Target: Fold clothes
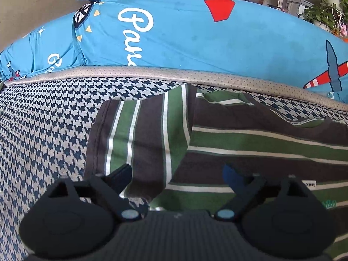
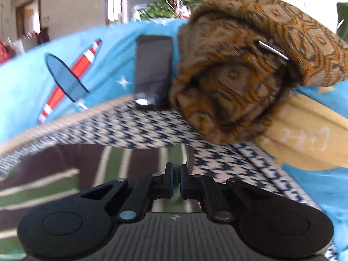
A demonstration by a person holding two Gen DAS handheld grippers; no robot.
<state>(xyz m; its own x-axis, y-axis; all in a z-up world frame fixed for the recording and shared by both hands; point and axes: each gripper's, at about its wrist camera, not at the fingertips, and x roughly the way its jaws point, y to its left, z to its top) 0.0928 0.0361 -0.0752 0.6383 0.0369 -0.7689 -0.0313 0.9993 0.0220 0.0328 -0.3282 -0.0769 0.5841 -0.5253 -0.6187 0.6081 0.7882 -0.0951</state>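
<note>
Now your striped shirt (image 1: 250, 143) lies flat on the houndstooth mat (image 1: 43, 130), and its long axis runs from left to right in front of you, along the grey border of the mat (image 1: 152, 72) and the blue bedsheet (image 1: 184, 32) behind it. At the left end one sleeve or flap (image 1: 139, 134) is already turned over the body, so there the green and white stripes run from near to far, while on the body they run sideways. Your left gripper (image 1: 180, 171) hangs just above this folded part, pointing downward, with its jaws spread wide; one finger is over the flap and the other over the body, and nothing is held between them. Your right gripper (image 2: 176, 179) is at the opposite, right end of the shirt, and its jaws are pressed together. In the right wrist view the right edge of the shirt (image 2: 130, 163) runs just under the fingertips, but the picture is blurred there, so I cannot say for sure whether cloth is pinched or the jaws have closed on nothing. Farther away on that side stand a dark phone (image 2: 153, 71) leaning on the sheet and a rolled brown patterned cloth (image 2: 250, 65), both clear of the shirt. I think the next fold concerns the right end, which should come to the left across the body, so the right hand is the nearer one.
</note>
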